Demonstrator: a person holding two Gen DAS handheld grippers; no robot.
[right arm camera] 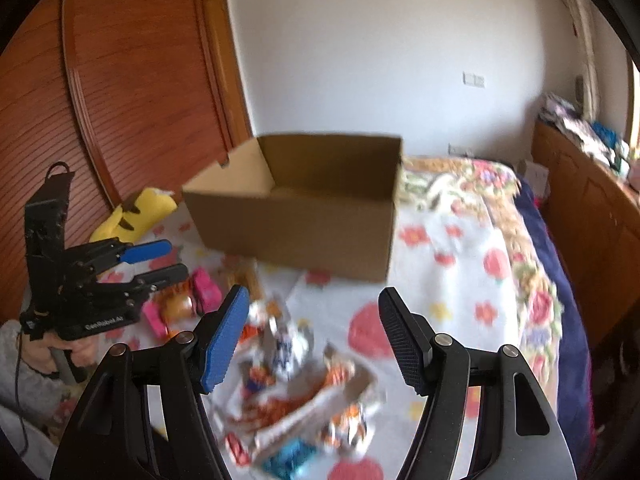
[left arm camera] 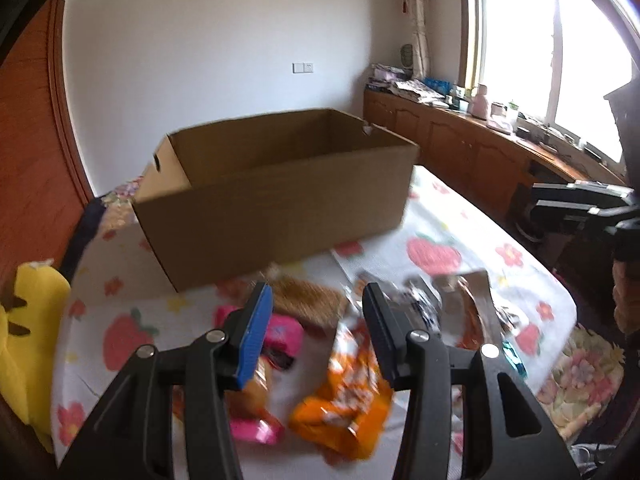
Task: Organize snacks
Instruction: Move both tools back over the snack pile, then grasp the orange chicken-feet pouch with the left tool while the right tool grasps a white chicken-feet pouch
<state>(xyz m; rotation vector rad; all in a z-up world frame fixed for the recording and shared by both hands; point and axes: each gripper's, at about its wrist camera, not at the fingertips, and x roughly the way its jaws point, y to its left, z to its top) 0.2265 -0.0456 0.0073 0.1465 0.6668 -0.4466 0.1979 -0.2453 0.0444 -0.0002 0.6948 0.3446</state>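
Cardboard, plain and brown, is making up the open box [left arm camera: 276, 196] that is sitting on the bed [left arm camera: 460, 216], on a white sheet printed with strawberries and flowers. The box is standing upright with its top open, and what shows of its inside is bare.

Snacks are lying loose on the sheet in front of the box, apart from it. In the left wrist view an orange packet [left arm camera: 344, 396] is lying just below the left gripper [left arm camera: 318, 334], with a pink packet [left arm camera: 280, 334] beside it and a brown woven-looking piece [left arm camera: 308, 302] nearer the box. Silver-wrapped snacks [left arm camera: 460, 308] are spreading out to the right. Motion blur is smearing most of these, so any print on them cannot be read.

The left gripper is hovering over the pile with its jaws standing partly apart and nothing between them. The right gripper [right arm camera: 312, 340] is also hanging above the snacks, its jaws standing wider, and they are gripping nothing. Beneath it a tray-like wrapper with orange and white packets [right arm camera: 304, 396] is lying on the sheet.

A yellow plush toy [right arm camera: 136, 212] is resting at the bed's edge by the wooden wardrobe [right arm camera: 132, 80]. A person's hand [right arm camera: 74, 354] is holding the left gripper's handle.
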